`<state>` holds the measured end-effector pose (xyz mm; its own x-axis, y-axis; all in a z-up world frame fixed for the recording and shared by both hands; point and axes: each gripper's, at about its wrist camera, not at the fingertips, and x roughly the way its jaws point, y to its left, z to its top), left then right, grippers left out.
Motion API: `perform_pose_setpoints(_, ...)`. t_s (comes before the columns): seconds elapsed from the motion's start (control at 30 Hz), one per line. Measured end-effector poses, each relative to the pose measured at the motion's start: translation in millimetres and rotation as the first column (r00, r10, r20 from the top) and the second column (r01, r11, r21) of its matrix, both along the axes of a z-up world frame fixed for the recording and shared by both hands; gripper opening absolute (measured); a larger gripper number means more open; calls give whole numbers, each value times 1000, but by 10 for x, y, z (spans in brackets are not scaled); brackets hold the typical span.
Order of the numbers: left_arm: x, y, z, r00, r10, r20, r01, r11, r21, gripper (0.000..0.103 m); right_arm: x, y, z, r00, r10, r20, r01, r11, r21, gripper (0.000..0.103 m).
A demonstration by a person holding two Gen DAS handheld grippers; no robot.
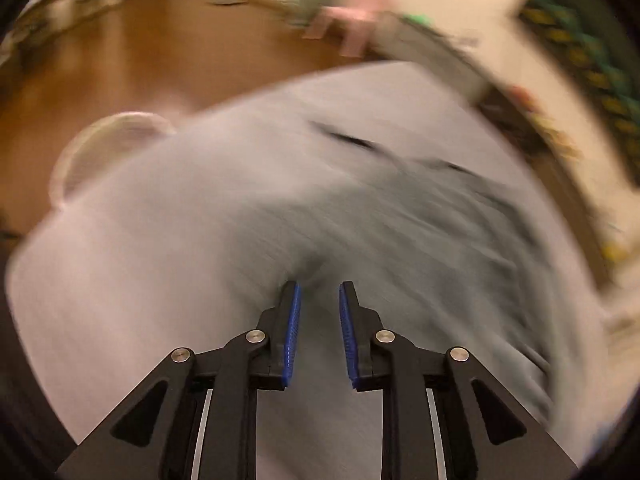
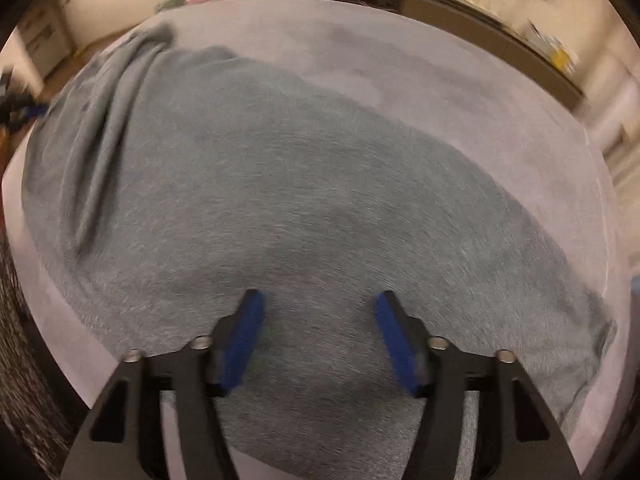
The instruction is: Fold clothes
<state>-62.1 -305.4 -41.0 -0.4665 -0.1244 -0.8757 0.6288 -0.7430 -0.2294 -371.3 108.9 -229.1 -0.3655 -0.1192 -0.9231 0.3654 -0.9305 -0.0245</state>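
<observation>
Blue-padded fingers of the right gripper (image 2: 318,300) hang spread wide apart just above a gray knit garment (image 2: 304,208), nothing caught between them. That garment lies spread across a pale lavender-gray covered surface (image 2: 460,80), mostly flat under the right gripper, with long rumpled folds running up its left side toward the far corner, and its near right corner lying flat close to the surface's edge. In the left wrist view everything is smeared by motion blur; the left gripper (image 1: 319,288) points down at the same cloth (image 1: 420,216), and a pucker of fabric rises right at its fingertips. Its blue pads stand a narrow gap apart, and gray cloth fills the view between them, but through the blur I cannot tell whether they are pinching that fabric or merely hovering over it. A dark streak crosses the cloth farther out, too blurred to name. Beyond the surface's left edge lies a pale round rimmed object (image 1: 108,140) on a brown wooden floor (image 1: 140,48). Farther back against the cream wall stands a small pink stool (image 1: 352,20) beside a green heap too blurred to identify, and a long low cabinet (image 2: 460,8) with clutter on top runs along the wall.
</observation>
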Motion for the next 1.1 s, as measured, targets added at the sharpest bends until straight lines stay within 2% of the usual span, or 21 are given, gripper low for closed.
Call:
perform_pose_setpoints(0.07,-38,-218,-13,999,31,-14,-30,999,45,12,2,57,34,1000,-24,9,24,1000,5,69)
perform_pose_setpoints(0.13,-14,-256,73,997,36,-63,-27,990,135,12,-24,66,79,998,-49,41,48,999,19,69)
perform_pose_setpoints(0.2,51,-222,325,984,25,-179,8,984,178,17,-103,-52,253,996,-85,41,83,995,60,66)
perform_pose_setpoints(0.23,17,-204,440,976,-21,-217,59,983,172,18,-147,-165,401,996,-87,15,86,994,62,66)
perform_pose_setpoints(0.3,-87,-76,634,952,-134,-276,181,972,149,24,-286,-581,780,999,-29,-34,28,1000,-10,66)
perform_pose_setpoints(0.37,-312,50,626,928,-246,-279,299,939,168,25,-475,-1136,1156,995,44,-87,-52,995,-86,66)
perform_pose_setpoints(0.4,-348,49,546,933,-253,-256,306,933,192,25,-585,-1459,1299,991,83,-104,-95,988,-120,67)
perform_pose_setpoints(0.47,-422,47,386,940,-269,-210,316,917,242,25,-879,-2104,1473,981,149,-121,-170,967,-189,77)
perform_pose_setpoints(0.53,-490,46,229,944,-286,-165,323,900,291,25,-1256,-2693,1521,973,192,-125,-217,948,-232,78)
perform_pose_setpoints(0.63,-374,20,137,948,-286,-137,315,898,306,28,-1964,-3455,1278,986,161,-41,-167,953,-255,78)
perform_pose_setpoints(0.7,-301,-45,126,953,-272,-133,300,904,304,30,-2219,-3699,1061,991,135,8,-129,961,-246,78)
perform_pose_setpoints(0.73,-291,-55,131,947,-286,-144,318,896,309,30,-2339,-3844,937,991,126,34,-115,966,-233,78)
perform_pose_setpoints(0.8,-275,-72,138,934,-315,-167,353,880,317,30,-2396,-3831,736,991,117,61,-103,975,-196,78)
perform_pose_setpoints(0.83,-294,-40,113,924,-338,-181,380,872,309,31,-2406,-3844,648,990,121,72,-107,979,-174,75)
perform_pose_setpoints(0.87,-280,-38,133,913,-358,-194,402,866,296,32,-2371,-3867,641,990,128,62,-117,980,-164,51)
perform_pose_setpoints(0.93,-297,-11,188,895,-387,-223,439,854,280,36,-2264,-3902,693,990,142,26,-136,979,-154,18)
perform_pose_setpoints(0.97,-319,-18,195,890,-386,-243,446,846,291,37,-2210,-3920,718,989,148,7,-146,978,-149,14)
perform_pose_setpoints(1.03,-263,-116,286,877,-341,-339,454,819,350,38,-1952,-3942,962,984,166,-56,-173,971,-165,8)
perform_pose_setpoints(1.07,-237,-161,329,868,-317,-382,459,805,376,38,-1809,-3952,1101,980,175,-90,-189,966,-174,8)
perform_pose_setpoints(1.1,-232,-150,342,868,-314,-384,457,807,374,43,-1597,-3986,1275,970,198,-139,-222,958,-180,8)
